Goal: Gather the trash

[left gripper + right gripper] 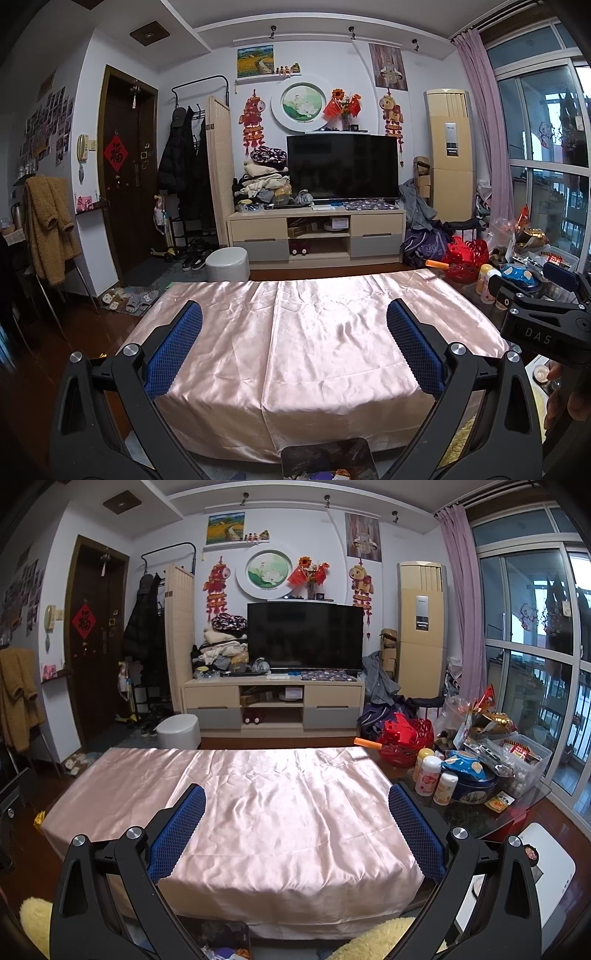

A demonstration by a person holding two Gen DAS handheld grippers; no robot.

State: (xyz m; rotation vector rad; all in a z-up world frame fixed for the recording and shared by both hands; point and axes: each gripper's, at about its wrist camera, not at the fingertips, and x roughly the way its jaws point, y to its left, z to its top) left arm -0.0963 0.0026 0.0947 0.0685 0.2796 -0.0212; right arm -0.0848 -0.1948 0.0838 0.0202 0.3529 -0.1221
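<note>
The worktop [325,332] is a long rectangle draped in pale pink satin cloth [280,812], glossy, creased along fold lines and hanging over the near and side edges. Its top is bare. The left gripper [294,319] hovers above the near end with its fingers [173,350] spread wide and nothing between them; the pads are blue, dimpled rubber on black angular arms with round silver bolts. The right gripper [296,801] is held the same way, fingers [415,830] wide and empty. In the left view the right gripper's black body shows at the right edge, just off the cloth's right side.

The trash sits beyond the cloth's right edge: a heap of crinkled foil and plastic snack wrappers [487,727] piled with a clear tub [532,760], a round blue tin [474,788], small white bottles [428,775] and a flat orange packet [498,801], all on a dark glossy surface. A red openwork basket [406,738] stands behind them, and an orange tube [367,743] lies at the cloth's far right corner.

Open floor runs along the left edge and between the far edge and the TV stand [273,705], where a round white stool [179,731] sits. Fuzzy yellow fabric [384,938] lies below the near edge.
</note>
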